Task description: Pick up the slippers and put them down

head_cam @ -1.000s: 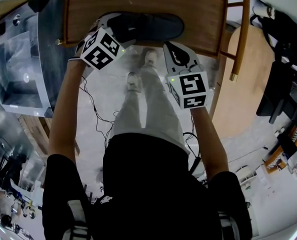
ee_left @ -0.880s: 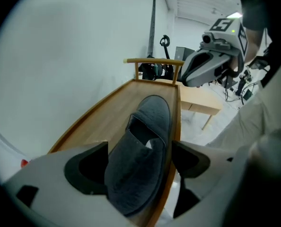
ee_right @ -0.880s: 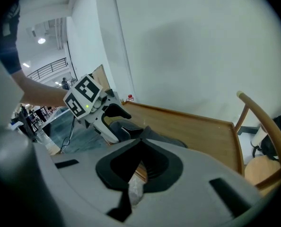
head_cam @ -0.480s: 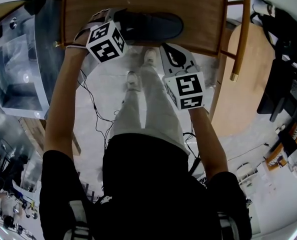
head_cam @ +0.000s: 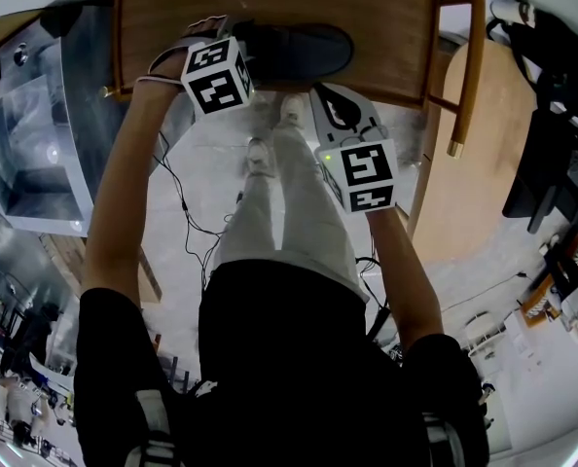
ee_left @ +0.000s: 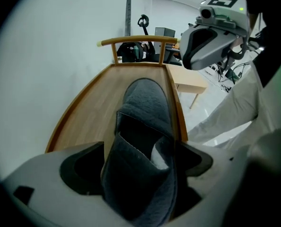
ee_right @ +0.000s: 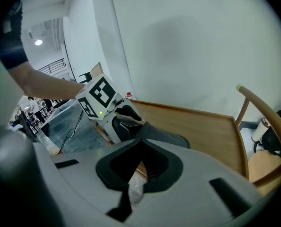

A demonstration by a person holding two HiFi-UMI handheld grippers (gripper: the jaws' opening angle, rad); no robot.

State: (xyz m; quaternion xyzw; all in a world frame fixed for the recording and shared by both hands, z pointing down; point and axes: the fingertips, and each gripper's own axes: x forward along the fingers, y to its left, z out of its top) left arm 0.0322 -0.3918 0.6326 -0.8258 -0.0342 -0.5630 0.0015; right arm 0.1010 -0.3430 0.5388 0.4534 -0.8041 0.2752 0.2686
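Note:
A dark grey slipper (head_cam: 294, 49) lies along the wooden chair seat (head_cam: 386, 27), near its front edge. My left gripper (head_cam: 211, 42) is at the slipper's heel end. In the left gripper view the slipper (ee_left: 145, 126) rests on the seat (ee_left: 88, 117) between the jaws of the left gripper (ee_left: 140, 150); they have just been opening and stand wide. My right gripper (head_cam: 343, 105) hovers off the seat's front edge, beside the slipper, its jaws together with nothing seen between them. The right gripper view shows the slipper (ee_right: 162, 137) and the left gripper (ee_right: 126, 117).
The chair's curved backrest (head_cam: 469, 56) rises at the right. A glass-topped table (head_cam: 36, 134) stands to the left, a round wooden top (head_cam: 484, 163) to the right. Cables (head_cam: 187, 222) trail on the floor by the person's legs (head_cam: 289, 193). Dark bags (head_cam: 561, 56) sit at far right.
The left gripper has moved further over the seat and rolled, its marker cube now turned. The slipper and the right gripper have stayed put.

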